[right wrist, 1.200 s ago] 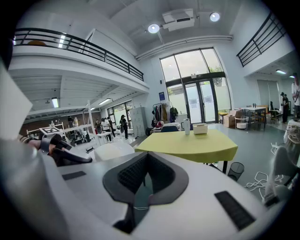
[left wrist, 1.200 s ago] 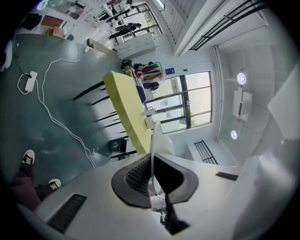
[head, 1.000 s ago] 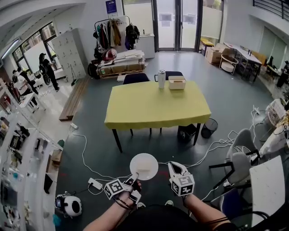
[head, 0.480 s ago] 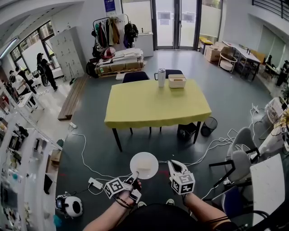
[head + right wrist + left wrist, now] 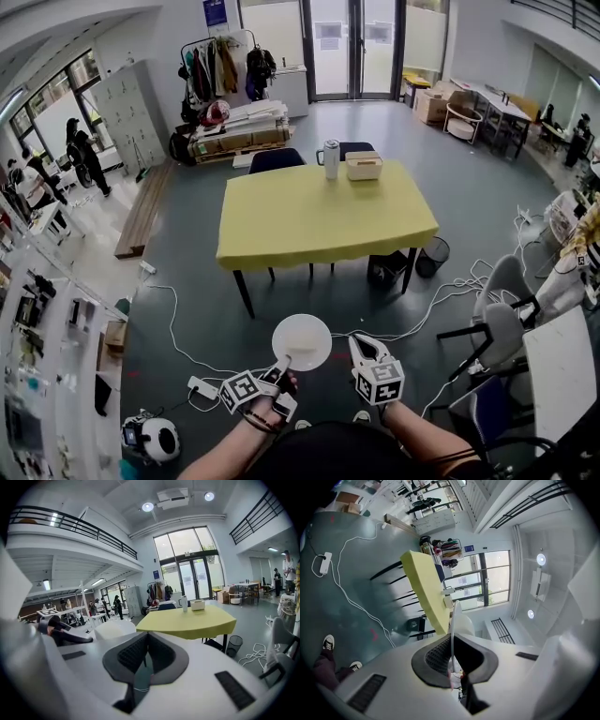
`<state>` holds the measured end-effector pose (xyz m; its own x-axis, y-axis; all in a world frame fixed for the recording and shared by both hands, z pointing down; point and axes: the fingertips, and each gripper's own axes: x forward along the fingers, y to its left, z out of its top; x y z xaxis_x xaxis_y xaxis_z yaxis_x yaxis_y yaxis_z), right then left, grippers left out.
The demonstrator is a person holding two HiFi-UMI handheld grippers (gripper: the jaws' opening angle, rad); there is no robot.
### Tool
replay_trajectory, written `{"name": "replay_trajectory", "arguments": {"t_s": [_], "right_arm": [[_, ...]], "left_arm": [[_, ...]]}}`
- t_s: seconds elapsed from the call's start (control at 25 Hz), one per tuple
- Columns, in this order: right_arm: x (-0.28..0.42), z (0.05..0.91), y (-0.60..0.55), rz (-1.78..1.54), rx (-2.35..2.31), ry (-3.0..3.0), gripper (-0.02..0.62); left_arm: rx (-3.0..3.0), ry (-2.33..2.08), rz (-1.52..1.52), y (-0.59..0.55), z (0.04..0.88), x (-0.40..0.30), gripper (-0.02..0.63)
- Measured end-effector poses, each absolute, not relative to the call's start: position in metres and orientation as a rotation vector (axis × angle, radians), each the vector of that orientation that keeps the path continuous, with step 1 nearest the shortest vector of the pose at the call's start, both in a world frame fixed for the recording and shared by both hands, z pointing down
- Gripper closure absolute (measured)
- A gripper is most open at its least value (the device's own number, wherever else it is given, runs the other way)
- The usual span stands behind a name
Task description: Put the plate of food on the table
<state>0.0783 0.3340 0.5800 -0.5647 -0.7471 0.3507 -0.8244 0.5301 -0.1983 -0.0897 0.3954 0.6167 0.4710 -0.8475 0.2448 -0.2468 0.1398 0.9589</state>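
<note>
A white round plate hangs level over the floor, with my left gripper shut on its near rim. In the left gripper view the plate shows edge-on between the pads. I can make out no food on it. My right gripper floats just right of the plate, shut and with nothing in it; its own view shows the plate to its left. The yellow table stands some way ahead, also seen as the table and the table.
A steel flask and a cream box sit at the table's far edge, with dark chairs behind. Cables and a power strip lie on the grey floor. A bin and grey chairs stand to the right.
The whole view has drifted a little toward the table, with both grippers and the plate carried along. The grip on the plate is the same.
</note>
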Motion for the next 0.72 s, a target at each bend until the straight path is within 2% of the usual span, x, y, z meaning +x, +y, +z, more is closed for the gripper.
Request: {"name": "replay_trajectory", "arguments": {"t_s": [0.4, 0.72], "right_arm": [[0.060, 0.587, 0.349, 0.526, 1.397, -2.509, 0.583], [0.070, 0.594, 0.312, 0.542, 1.397, -2.501, 0.583]], "left_arm": [[1.423, -1.003, -0.558, 0.379, 0.622, -0.108, 0.591], [1.400, -0.994, -0.599, 0.340, 0.631, -0.107, 0.591]]}}
